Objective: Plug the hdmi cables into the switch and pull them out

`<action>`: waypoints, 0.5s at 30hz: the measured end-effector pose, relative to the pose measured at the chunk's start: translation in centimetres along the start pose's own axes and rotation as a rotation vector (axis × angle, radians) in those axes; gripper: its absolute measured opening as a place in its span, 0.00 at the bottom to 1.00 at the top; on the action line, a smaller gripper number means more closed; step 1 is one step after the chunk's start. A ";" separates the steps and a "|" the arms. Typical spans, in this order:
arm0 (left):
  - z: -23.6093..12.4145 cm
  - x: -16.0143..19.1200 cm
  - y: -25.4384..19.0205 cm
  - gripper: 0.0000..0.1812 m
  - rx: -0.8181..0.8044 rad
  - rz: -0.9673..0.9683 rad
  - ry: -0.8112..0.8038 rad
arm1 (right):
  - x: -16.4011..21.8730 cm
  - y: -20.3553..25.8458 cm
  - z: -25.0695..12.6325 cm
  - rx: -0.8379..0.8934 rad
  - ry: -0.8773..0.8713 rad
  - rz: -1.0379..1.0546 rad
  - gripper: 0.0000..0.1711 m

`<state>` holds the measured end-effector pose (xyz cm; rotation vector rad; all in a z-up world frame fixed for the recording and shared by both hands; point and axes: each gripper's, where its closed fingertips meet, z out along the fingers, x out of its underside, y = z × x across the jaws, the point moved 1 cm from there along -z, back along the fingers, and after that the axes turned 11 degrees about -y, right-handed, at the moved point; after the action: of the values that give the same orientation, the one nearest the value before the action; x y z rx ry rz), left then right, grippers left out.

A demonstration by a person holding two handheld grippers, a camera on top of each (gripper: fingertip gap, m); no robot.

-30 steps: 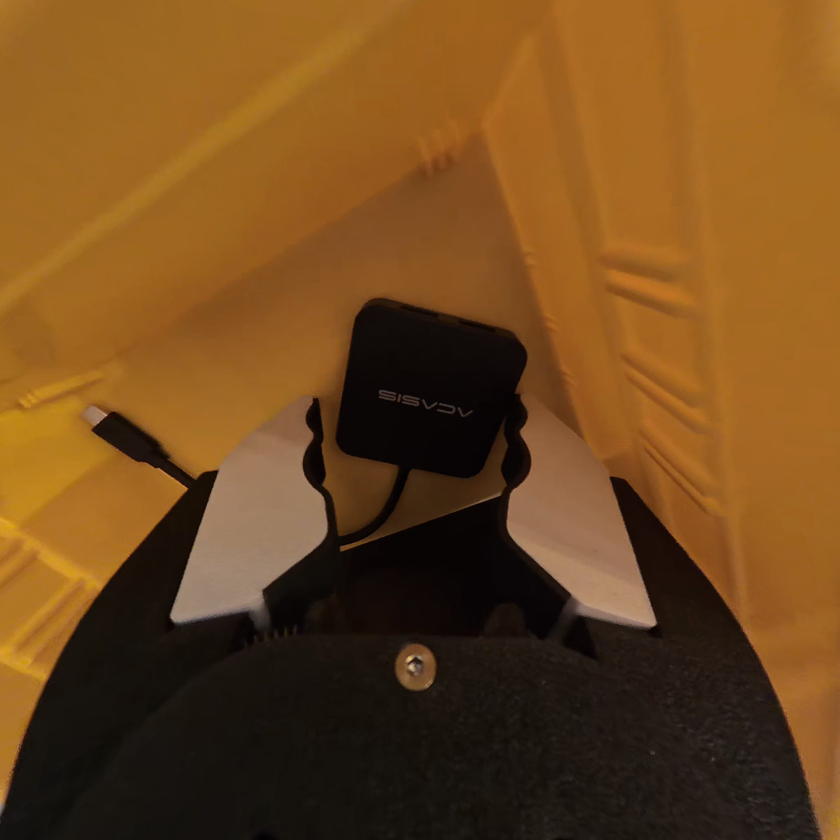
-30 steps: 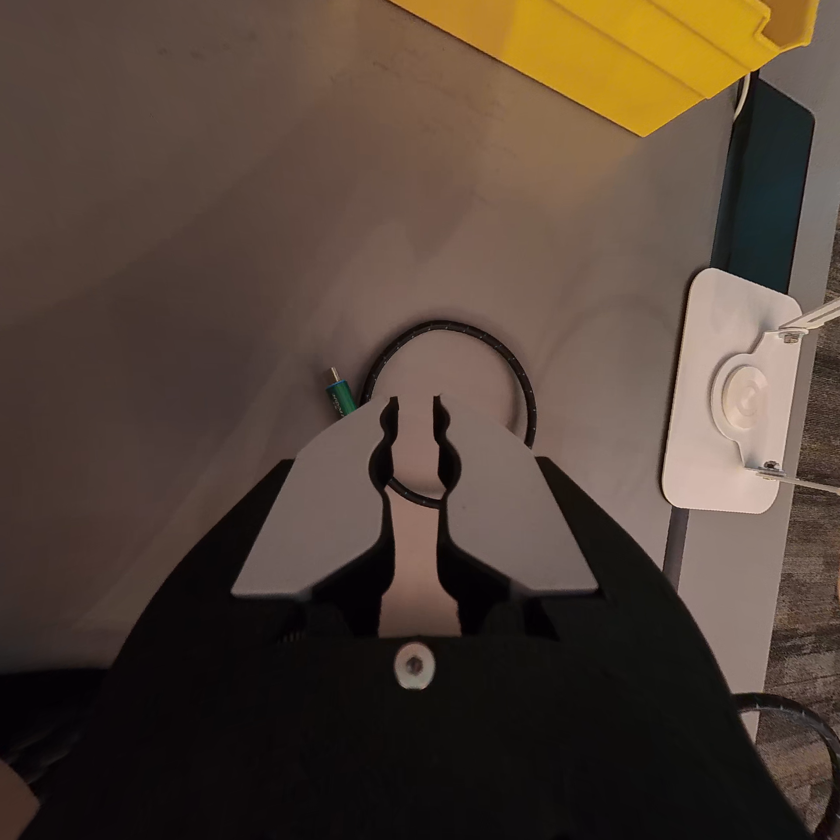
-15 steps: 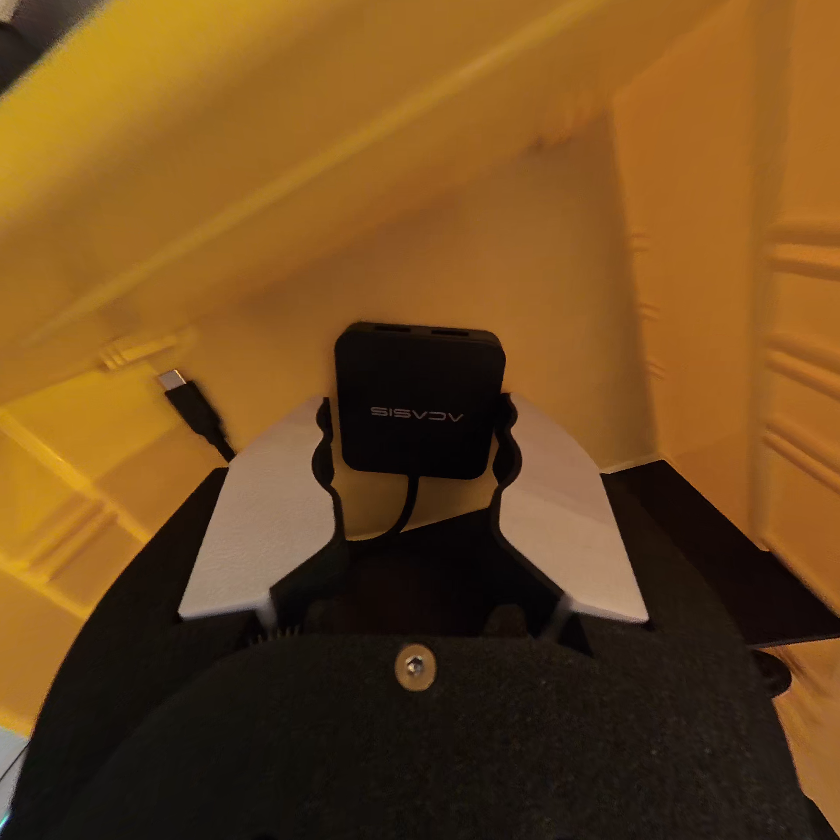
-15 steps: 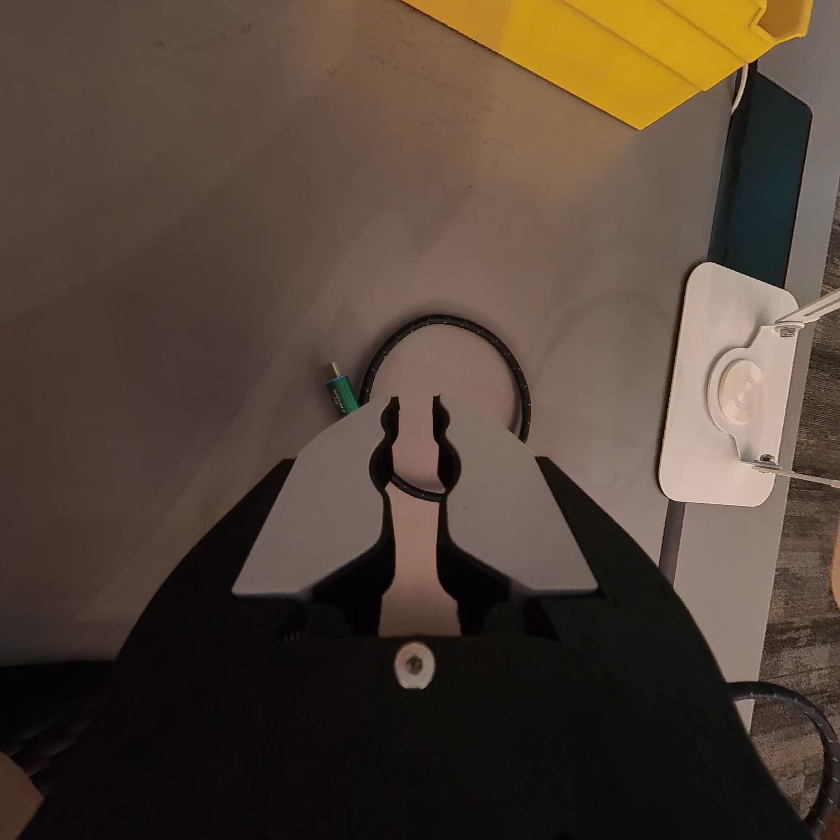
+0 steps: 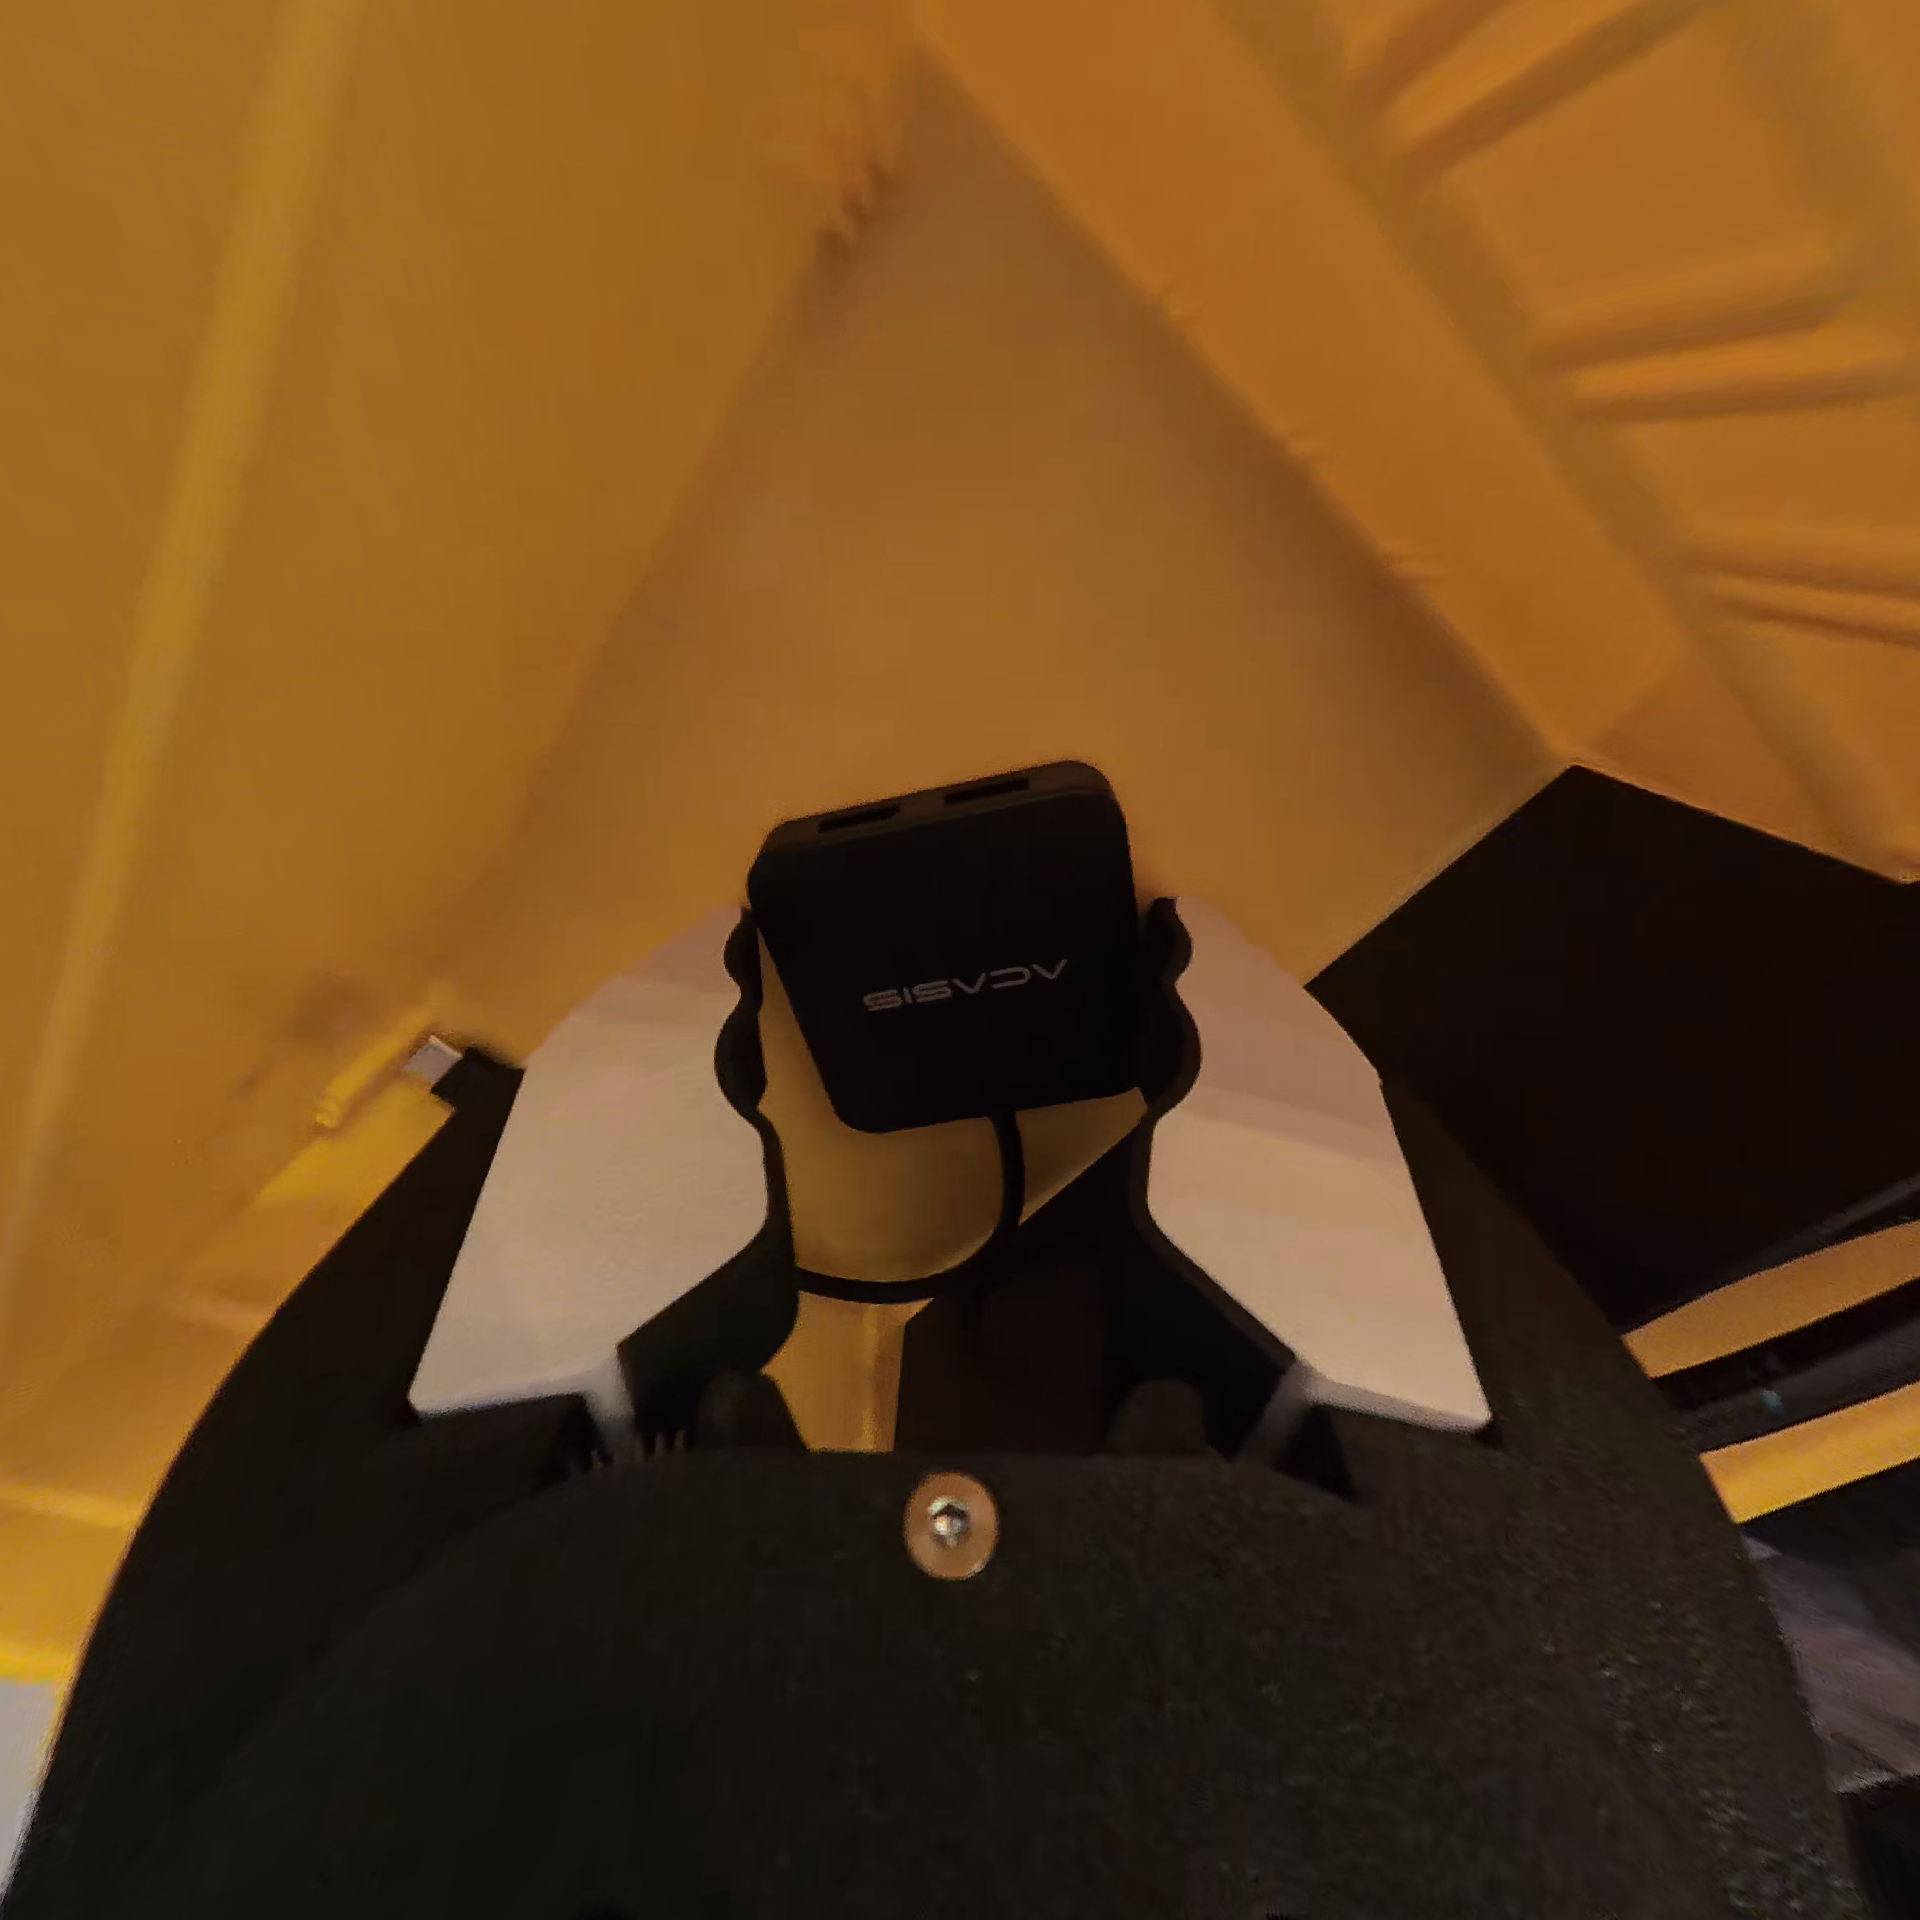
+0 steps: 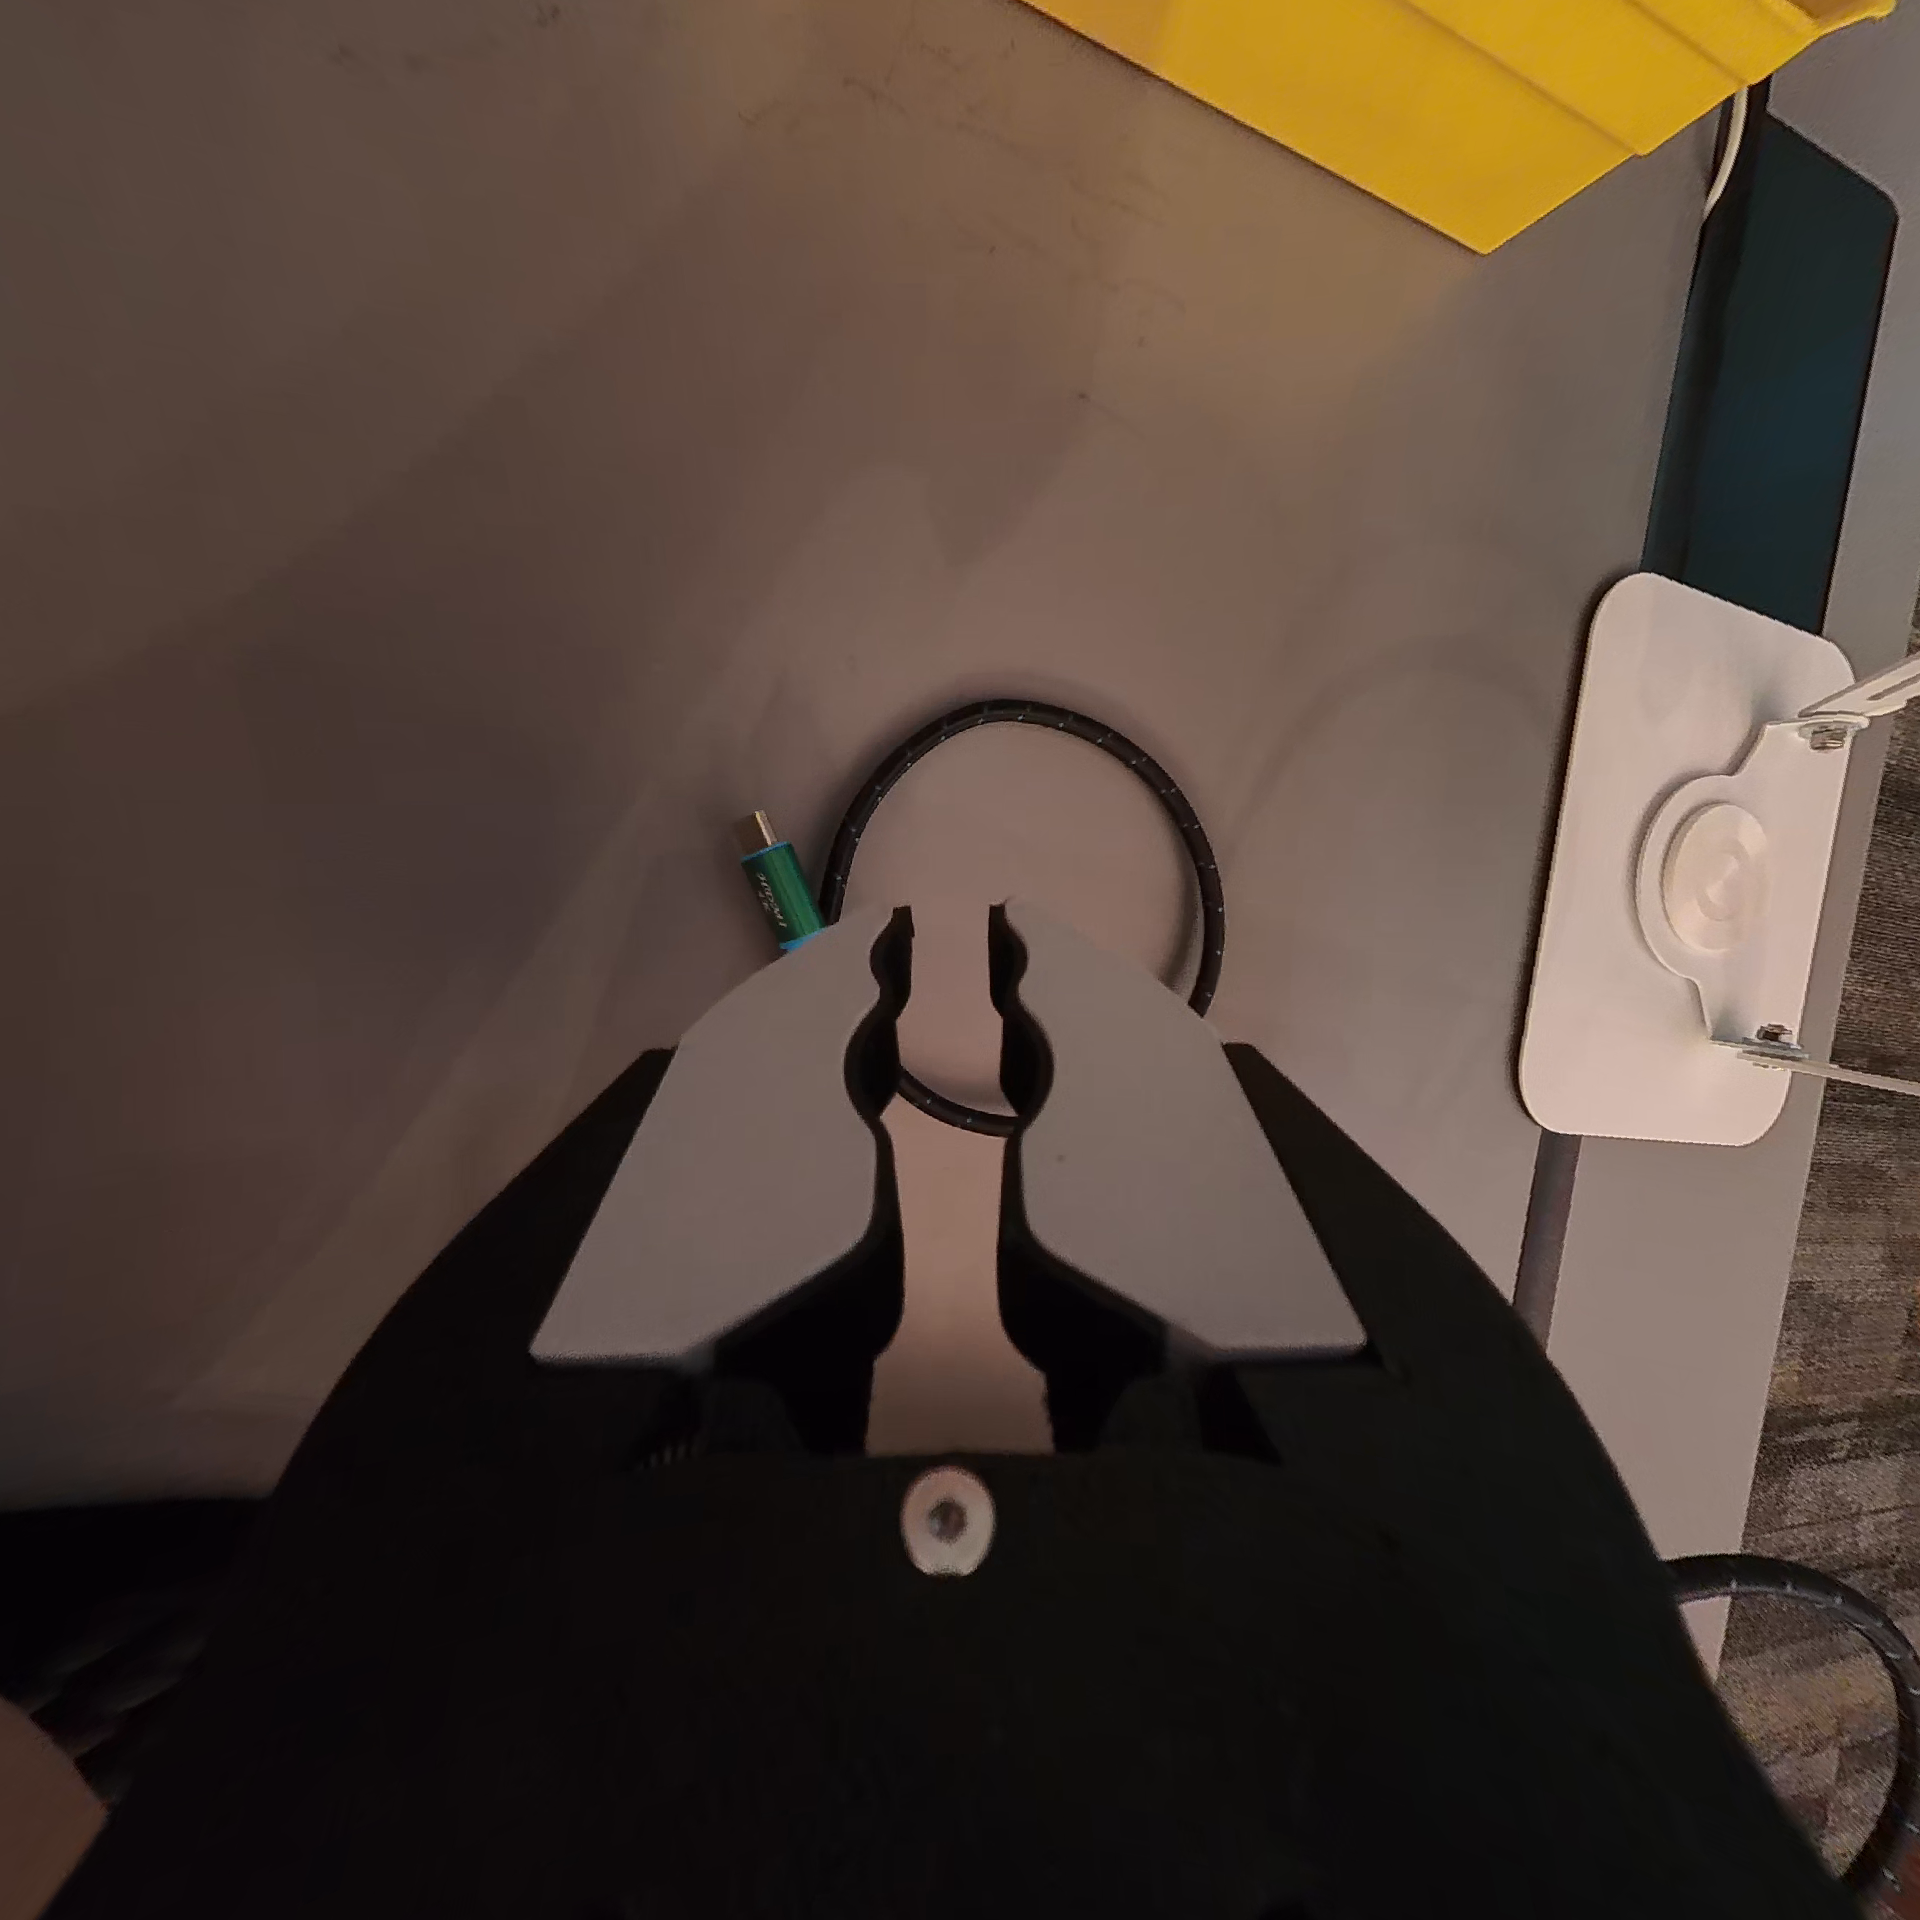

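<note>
Lifted and tilted since a moment ago, the switch (image 5: pixel 940 945) sits clenched in the left gripper (image 5: pixel 956 935), ports facing away; right gripper (image 6: pixel 951 914) hovers part-open over the cable (image 6: pixel 1023 894), whose green plug (image 6: pixel 774 888) lies just left, pointing forward.

Dim warm light, motion-blurred yellow bin walls (image 5: pixel 1039 520), soft shadows across the grey table (image 6: pixel 520 520), wide-angle edge bending.

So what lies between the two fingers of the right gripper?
In the right wrist view, the right gripper is open over bare table; only the black cable crosses the gap, farther back.
</note>
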<state>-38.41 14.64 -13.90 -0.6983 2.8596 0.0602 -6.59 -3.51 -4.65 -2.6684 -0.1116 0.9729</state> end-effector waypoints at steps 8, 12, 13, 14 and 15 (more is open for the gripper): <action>0.0 0.1 -0.3 0.39 -0.013 -0.012 0.007 | 0.1 -0.1 -0.1 0.008 0.004 -0.005 0.09; -0.1 0.1 -0.3 0.38 -0.029 -0.017 0.007 | -0.1 0.0 -0.3 0.014 0.003 -0.012 0.08; -0.1 0.0 -0.2 0.38 -0.039 -0.010 -0.001 | -0.2 0.0 -0.3 0.015 0.001 -0.014 0.08; -0.2 -0.1 -0.2 0.38 -0.049 -0.005 -0.013 | -0.2 0.0 -0.4 0.015 -0.002 -0.016 0.08; -0.4 -0.3 -0.2 0.38 -0.057 -0.002 -0.033 | -0.3 0.0 -0.5 0.017 -0.006 -0.018 0.08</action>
<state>-38.15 14.58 -13.49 -0.7044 2.8359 0.1520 -6.53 -3.69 -4.13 -2.6452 -0.1280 0.9719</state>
